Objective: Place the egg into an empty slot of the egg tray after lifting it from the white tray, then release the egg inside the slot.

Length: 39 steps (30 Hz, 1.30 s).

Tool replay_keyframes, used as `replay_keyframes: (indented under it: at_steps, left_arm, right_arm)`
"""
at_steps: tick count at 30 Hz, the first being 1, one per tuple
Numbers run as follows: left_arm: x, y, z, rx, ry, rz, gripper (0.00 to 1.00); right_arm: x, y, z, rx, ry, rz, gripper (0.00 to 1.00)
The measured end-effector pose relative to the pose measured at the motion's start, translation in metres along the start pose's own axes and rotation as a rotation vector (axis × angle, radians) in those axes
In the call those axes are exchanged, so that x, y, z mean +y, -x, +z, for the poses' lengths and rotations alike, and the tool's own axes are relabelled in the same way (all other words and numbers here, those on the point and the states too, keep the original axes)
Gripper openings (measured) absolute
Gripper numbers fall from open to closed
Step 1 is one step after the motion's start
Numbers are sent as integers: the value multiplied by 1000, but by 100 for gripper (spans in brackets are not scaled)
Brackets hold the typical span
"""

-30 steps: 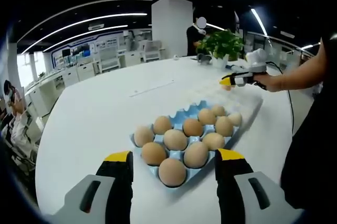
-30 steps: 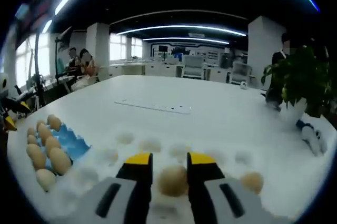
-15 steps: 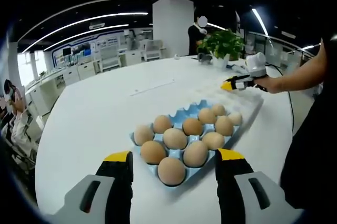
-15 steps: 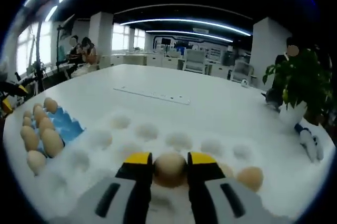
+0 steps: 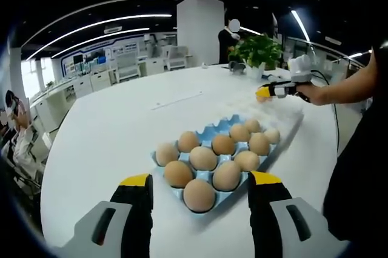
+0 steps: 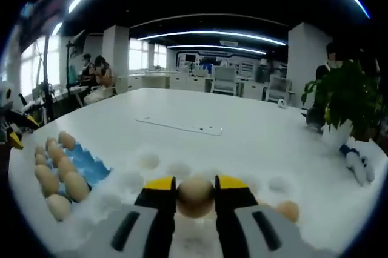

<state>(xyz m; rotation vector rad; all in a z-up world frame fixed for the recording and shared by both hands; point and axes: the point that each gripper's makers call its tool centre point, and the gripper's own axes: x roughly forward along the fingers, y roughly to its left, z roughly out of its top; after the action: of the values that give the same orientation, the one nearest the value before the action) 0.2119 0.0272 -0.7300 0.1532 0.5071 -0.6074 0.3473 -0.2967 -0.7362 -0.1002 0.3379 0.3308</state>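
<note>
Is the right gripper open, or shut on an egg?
Shut on the egg: the right gripper has both yellow-tipped jaws pressed against its sides.

An open-plan office: rows of desks (image 5: 103, 79), chairs (image 6: 224, 79), strip ceiling lights (image 6: 212, 33).

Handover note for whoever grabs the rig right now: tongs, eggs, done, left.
Right tongs: shut on an egg, held above the white tray.
Left tongs: open, holding nothing, hovering by the near end of the blue egg tray.
One more egg sits in the white tray.
Done: egg lifted.
Left: carry it to an empty blue slot, set it in, open the tongs.
</note>
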Motion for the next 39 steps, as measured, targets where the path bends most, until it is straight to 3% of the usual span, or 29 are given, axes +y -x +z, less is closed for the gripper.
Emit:
replay_keyframes:
  at_steps: [5, 14, 39]
  left_arm:
    - [2, 1, 1, -1, -2, 1, 64]
    - [4, 3, 0, -2, -2, 9, 63]
    - [7, 3, -3, 2, 9, 15, 63]
  right_arm:
    - [48, -9, 19, -35, 34, 114, 24]
    - [112, -26, 37, -60, 51, 270, 24]
    - [212, -54, 33, -24, 88, 501, 24]
